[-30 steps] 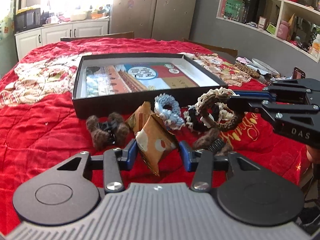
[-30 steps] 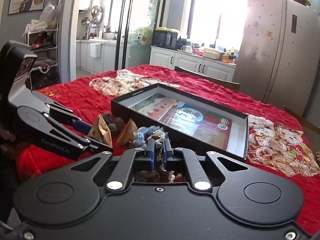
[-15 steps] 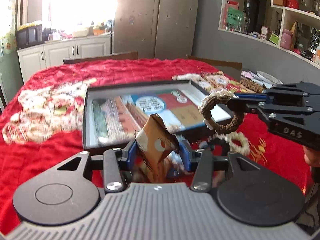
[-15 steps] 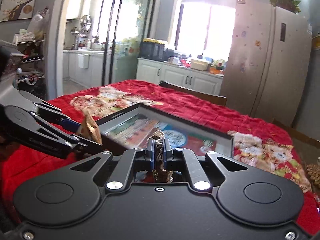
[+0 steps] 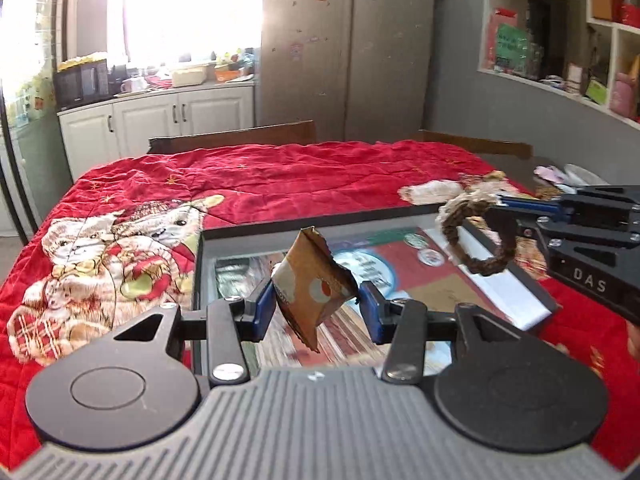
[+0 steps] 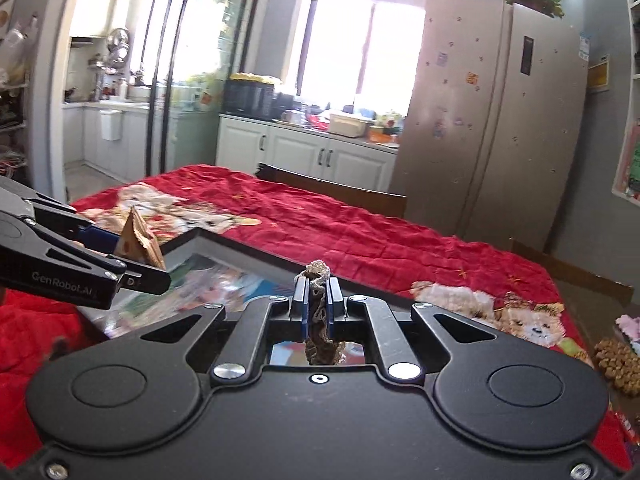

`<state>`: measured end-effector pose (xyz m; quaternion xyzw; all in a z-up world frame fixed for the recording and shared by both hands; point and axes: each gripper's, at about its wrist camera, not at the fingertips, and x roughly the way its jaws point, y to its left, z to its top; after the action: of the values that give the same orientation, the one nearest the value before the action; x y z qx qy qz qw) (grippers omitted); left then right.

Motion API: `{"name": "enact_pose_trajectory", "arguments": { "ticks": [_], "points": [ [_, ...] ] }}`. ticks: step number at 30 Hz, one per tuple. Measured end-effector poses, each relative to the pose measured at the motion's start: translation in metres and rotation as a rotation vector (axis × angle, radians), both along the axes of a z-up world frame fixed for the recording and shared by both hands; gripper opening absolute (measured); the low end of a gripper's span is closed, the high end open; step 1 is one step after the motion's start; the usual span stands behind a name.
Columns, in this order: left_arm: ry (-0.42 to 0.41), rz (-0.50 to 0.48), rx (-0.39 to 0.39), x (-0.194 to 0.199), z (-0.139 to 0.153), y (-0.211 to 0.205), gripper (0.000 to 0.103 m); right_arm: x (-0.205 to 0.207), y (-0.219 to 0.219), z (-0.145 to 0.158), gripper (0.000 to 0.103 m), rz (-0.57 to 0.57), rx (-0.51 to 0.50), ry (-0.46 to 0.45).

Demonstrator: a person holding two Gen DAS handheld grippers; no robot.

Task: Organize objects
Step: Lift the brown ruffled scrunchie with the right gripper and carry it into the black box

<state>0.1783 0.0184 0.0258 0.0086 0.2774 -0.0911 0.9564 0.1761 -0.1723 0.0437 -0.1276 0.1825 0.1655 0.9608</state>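
My left gripper (image 5: 316, 306) is shut on a brown snack packet (image 5: 310, 284) and holds it in the air over the black shallow box (image 5: 538, 300). It also shows in the right wrist view (image 6: 138, 242). My right gripper (image 6: 318, 300) is shut on a brown and cream braided hair tie (image 6: 320, 320), which hangs as a ring in the left wrist view (image 5: 476, 234) above the box's right side. The box (image 6: 224, 242) has a colourful printed floor.
The box lies on a red quilt with bear prints (image 5: 120, 256) that covers the table. Wooden chair backs (image 5: 232, 140) stand at the far edge. Small items (image 6: 618, 364) lie at the table's right end. Shelves (image 5: 560, 40) line the right wall.
Both grippers have risen and moved forward over the box with their loads. The other hair ties and packet near the box's front have dropped out of view.
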Motion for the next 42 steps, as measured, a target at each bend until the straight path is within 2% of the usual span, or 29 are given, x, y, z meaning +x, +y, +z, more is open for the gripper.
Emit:
{"name": "enact_pose_trajectory", "arguments": {
  "ticks": [10, 17, 42],
  "points": [
    [0.022, 0.054, 0.022, 0.058, -0.019, -0.004, 0.050, 0.072, 0.010, -0.031, 0.008, -0.101, -0.022, 0.047],
    [0.048, 0.080, 0.030, 0.079, -0.032, -0.004, 0.050, 0.097, 0.019, -0.049, 0.008, -0.113, -0.042, 0.081],
    [0.152, 0.098, 0.058, 0.103, -0.050, -0.008, 0.053, 0.127, 0.034, -0.071, 0.009, -0.034, -0.047, 0.282]
  ]
}}
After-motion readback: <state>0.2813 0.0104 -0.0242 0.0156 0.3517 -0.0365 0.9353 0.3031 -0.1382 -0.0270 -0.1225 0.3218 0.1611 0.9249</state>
